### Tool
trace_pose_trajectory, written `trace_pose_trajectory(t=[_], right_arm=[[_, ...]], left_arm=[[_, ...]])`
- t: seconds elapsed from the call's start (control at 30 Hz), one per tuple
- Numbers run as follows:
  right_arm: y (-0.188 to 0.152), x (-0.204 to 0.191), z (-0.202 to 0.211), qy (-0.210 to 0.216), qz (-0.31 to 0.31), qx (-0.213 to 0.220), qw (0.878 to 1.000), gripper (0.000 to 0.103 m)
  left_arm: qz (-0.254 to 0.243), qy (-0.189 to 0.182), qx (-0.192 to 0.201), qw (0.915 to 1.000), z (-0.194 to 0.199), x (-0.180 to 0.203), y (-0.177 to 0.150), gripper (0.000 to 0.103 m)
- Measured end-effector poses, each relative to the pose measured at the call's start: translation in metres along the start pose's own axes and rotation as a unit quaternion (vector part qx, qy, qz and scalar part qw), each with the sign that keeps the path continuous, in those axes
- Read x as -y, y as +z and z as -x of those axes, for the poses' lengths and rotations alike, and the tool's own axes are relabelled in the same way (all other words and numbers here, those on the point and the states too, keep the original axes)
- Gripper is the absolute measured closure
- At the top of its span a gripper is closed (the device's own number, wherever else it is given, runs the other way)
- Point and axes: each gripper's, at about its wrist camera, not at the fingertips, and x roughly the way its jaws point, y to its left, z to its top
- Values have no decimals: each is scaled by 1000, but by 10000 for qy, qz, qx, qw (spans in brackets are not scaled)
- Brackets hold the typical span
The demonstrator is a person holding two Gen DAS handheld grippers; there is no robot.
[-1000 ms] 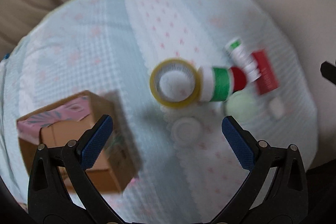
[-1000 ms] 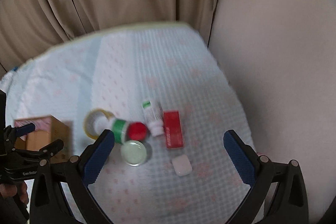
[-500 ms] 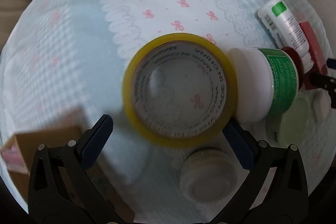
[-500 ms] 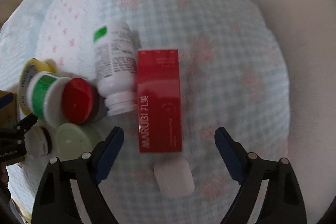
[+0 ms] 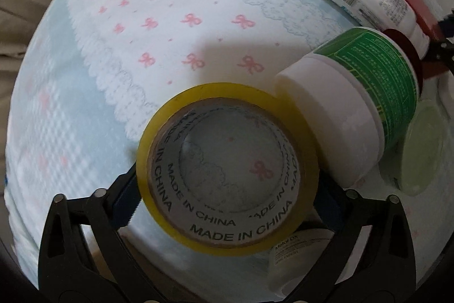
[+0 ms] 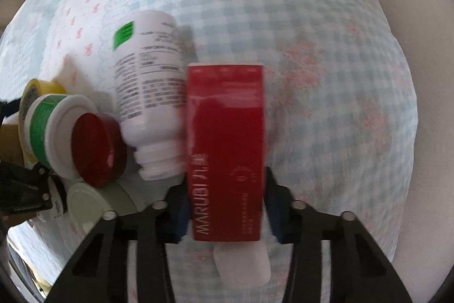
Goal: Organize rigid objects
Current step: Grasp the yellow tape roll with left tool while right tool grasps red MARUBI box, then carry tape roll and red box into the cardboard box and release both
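My left gripper (image 5: 227, 203) is shut on a yellow tape roll (image 5: 227, 169), its blue pads pressed on both sides of the roll. My right gripper (image 6: 227, 209) is shut on a red box marked MARUBI (image 6: 227, 149), gripping its near end. A white jar with a green label and a red lid (image 5: 360, 101) lies on its side against the tape roll; it also shows in the right wrist view (image 6: 65, 132). A white bottle with a green patch (image 6: 147, 81) lies beside the red box.
A pale green lid (image 5: 422, 149) lies right of the green-label jar. A small white jar (image 5: 295, 260) sits under the tape roll. A small white case (image 6: 241, 263) lies under the red box. All rest on a checked cloth with pink bows (image 5: 170, 19).
Both grippers came down close to the objects and closed. The left one closed on the tape roll, the right one on the red box.
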Motion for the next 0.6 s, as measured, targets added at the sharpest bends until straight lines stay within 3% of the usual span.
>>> trace_pose_trajectory(t=[0.17,0.33,0.6], right_arm=[[-2,-1,-8,36,-103,54,9999,65],[-6,8,9,117,-303,116,9994,66],[-17,24,46,228,-687,383,9966,66]], left_arm=[[25,-35,38,10000,-1,-4,7,4],[169,-72,114,9998,19,3,-2,4],[468,-35,403,9981,71,-20,-20,4]])
